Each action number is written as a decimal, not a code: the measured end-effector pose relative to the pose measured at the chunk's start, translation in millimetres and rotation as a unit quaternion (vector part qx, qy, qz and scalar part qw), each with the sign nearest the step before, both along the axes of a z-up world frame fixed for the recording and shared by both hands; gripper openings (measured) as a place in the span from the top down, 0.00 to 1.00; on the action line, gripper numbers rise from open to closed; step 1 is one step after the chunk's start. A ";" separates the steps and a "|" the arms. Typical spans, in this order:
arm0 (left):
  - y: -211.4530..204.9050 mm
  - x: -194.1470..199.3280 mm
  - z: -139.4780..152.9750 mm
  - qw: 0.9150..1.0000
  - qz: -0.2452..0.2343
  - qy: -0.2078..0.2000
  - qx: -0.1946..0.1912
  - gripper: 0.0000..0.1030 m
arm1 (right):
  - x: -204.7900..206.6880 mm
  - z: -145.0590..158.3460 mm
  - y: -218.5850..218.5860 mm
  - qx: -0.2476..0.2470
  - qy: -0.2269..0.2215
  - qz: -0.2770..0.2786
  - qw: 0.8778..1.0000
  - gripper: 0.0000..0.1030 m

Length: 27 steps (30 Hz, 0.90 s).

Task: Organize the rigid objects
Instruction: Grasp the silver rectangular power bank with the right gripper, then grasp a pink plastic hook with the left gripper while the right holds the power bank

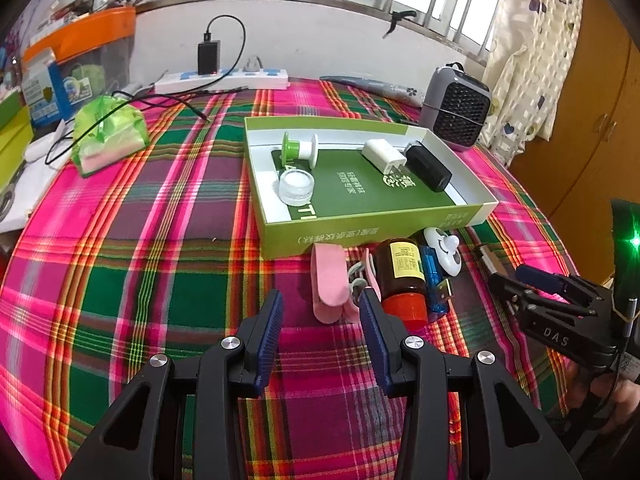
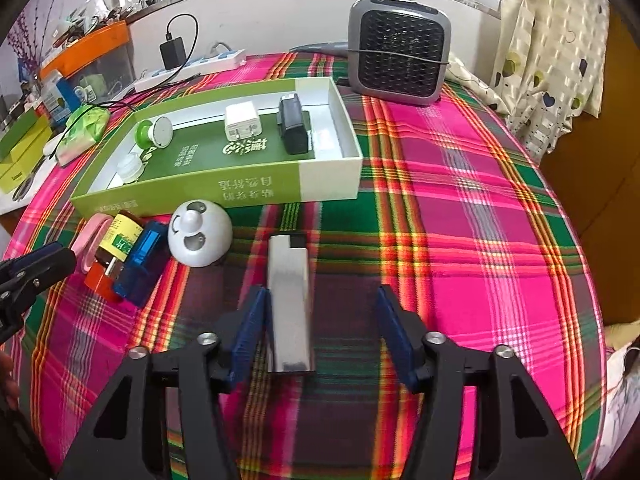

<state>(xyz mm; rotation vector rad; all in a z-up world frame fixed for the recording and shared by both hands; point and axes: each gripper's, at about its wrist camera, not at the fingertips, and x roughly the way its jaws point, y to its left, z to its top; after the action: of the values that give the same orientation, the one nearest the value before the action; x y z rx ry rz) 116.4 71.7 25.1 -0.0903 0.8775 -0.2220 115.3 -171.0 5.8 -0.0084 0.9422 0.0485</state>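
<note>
A green box (image 1: 360, 232) on the plaid cloth holds a green-white spool (image 1: 300, 148), a clear jar (image 1: 296, 188), a white charger (image 1: 384, 156) and a black block (image 1: 428, 166). In front of it lie a pink clip (image 1: 328, 280), a brown bottle with a red cap (image 1: 402, 276), a blue USB stick (image 1: 434, 280) and a white round gadget (image 2: 200, 236). My left gripper (image 1: 320, 300) stands open just short of the pink clip. My right gripper (image 2: 323, 296) is open around a silver flat case (image 2: 290, 300); the case lies against the left pad, and the right pad is clear of it.
A grey heater (image 2: 400, 60) stands behind the box at the back right. A power strip (image 1: 220, 78) with a black adapter and a green bag (image 1: 108, 136) sit at the back left. Boxes crowd the left edge. The cloth drops off at the right.
</note>
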 end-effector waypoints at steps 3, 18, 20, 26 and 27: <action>-1.9 3.0 -0.9 1.000 -0.001 0.002 0.004 0.62 | 1.0 1.5 -6.5 0.003 -0.003 -0.007 1.000 0.65; 9.3 12.7 -2.4 0.999 0.034 0.008 0.024 0.62 | 5.0 1.0 -16.3 0.017 -0.009 0.001 1.000 0.76; 10.3 14.1 -2.8 0.999 0.033 0.010 0.026 0.62 | 5.4 1.1 -16.6 0.018 -0.010 0.002 1.000 0.76; 9.8 18.4 -4.6 0.999 0.031 0.016 0.027 0.62 | 5.6 0.8 -17.6 0.021 -0.010 0.003 1.000 0.76; 10.7 17.9 -3.5 0.999 0.035 0.015 0.030 0.62 | 5.7 0.8 -17.8 0.022 -0.010 0.003 1.000 0.76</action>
<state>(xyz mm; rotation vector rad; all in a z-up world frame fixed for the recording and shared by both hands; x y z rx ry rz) 134.3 82.4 21.6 -0.0688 0.9078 -0.1295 121.0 -188.8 6.7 0.0298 0.9203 0.0750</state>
